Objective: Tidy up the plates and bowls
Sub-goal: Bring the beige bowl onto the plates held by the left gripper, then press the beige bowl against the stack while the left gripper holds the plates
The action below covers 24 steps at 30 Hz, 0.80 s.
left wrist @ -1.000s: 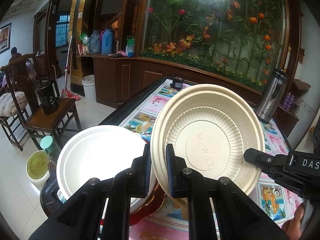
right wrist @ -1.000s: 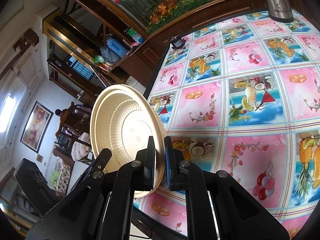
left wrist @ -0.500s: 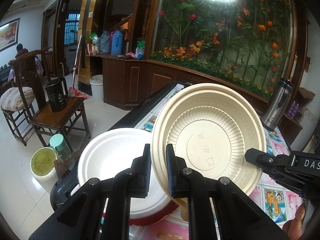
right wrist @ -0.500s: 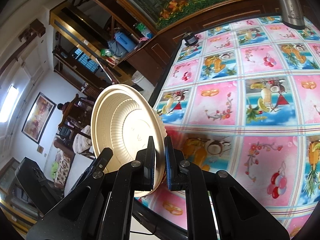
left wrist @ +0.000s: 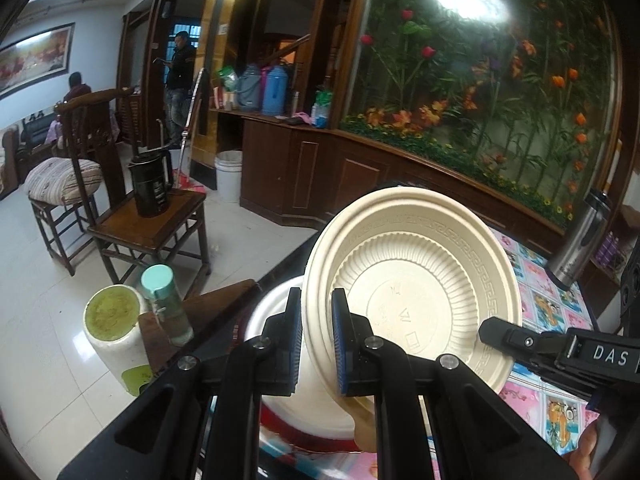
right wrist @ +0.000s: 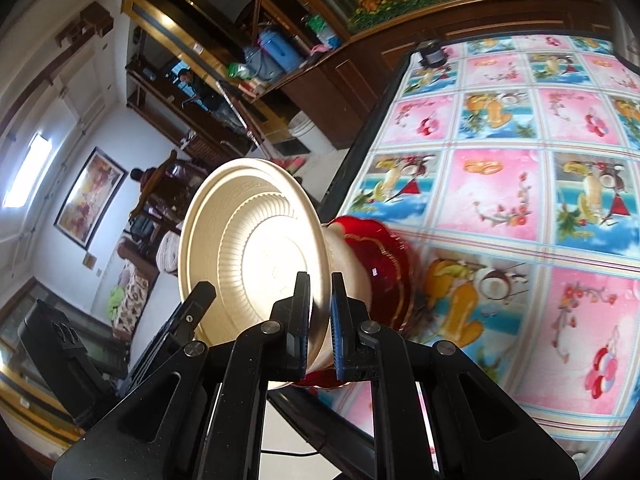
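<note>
Both grippers hold one cream ribbed plate [left wrist: 412,292] on edge, tilted, above the table corner. My left gripper [left wrist: 316,340] is shut on its left rim. My right gripper [right wrist: 320,316] is shut on the opposite rim of the same plate [right wrist: 248,248]; its finger also shows in the left wrist view [left wrist: 520,344]. Below the plate lies a white plate [left wrist: 308,408] on a red plate [right wrist: 384,256] with a gold trim, at the table's near left corner.
The table has a pink and blue fruit-print cloth [right wrist: 520,184]. A steel thermos [left wrist: 580,240] stands at the far right and a small dark jar [right wrist: 432,54] at the far edge. Beside the table are a stool with bottles [left wrist: 168,304] and a chair with a black kettle [left wrist: 152,188].
Both grippers have moved with the cream plate toward the table's left corner. The white plate is now mostly hidden behind the cream one, and the red plate has come into the right wrist view.
</note>
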### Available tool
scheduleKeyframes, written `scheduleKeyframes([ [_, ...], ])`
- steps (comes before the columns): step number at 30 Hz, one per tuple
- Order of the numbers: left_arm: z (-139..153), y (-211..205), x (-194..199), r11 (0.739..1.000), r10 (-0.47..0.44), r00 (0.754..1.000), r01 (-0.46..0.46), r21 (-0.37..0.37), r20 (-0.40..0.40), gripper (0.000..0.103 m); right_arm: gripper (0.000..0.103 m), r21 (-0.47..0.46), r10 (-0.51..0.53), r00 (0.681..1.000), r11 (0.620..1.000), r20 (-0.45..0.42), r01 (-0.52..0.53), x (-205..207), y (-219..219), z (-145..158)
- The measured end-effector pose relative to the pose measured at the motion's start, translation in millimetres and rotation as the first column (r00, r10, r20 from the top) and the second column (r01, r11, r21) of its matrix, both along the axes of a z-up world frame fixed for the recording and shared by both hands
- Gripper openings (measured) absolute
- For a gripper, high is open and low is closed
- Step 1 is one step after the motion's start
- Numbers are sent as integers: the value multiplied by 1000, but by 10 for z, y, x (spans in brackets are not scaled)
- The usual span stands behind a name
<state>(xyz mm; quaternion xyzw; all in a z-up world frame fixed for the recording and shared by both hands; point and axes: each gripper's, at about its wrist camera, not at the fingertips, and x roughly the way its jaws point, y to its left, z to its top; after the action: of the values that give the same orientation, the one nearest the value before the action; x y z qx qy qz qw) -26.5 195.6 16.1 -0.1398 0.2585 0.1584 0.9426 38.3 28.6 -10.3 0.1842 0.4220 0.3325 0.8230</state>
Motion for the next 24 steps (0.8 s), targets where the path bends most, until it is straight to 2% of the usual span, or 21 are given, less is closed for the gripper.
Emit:
scheduleKeyframes([
  [10, -73, 208, -54, 999, 48, 999, -48, -17, -15, 12, 11, -29, 58, 998, 998, -36, -59, 10, 307, -158],
  [24, -147, 335, -74, 997, 65, 997, -66, -38, -40, 12, 11, -42, 77, 995, 996, -58, -80, -19, 472, -257],
])
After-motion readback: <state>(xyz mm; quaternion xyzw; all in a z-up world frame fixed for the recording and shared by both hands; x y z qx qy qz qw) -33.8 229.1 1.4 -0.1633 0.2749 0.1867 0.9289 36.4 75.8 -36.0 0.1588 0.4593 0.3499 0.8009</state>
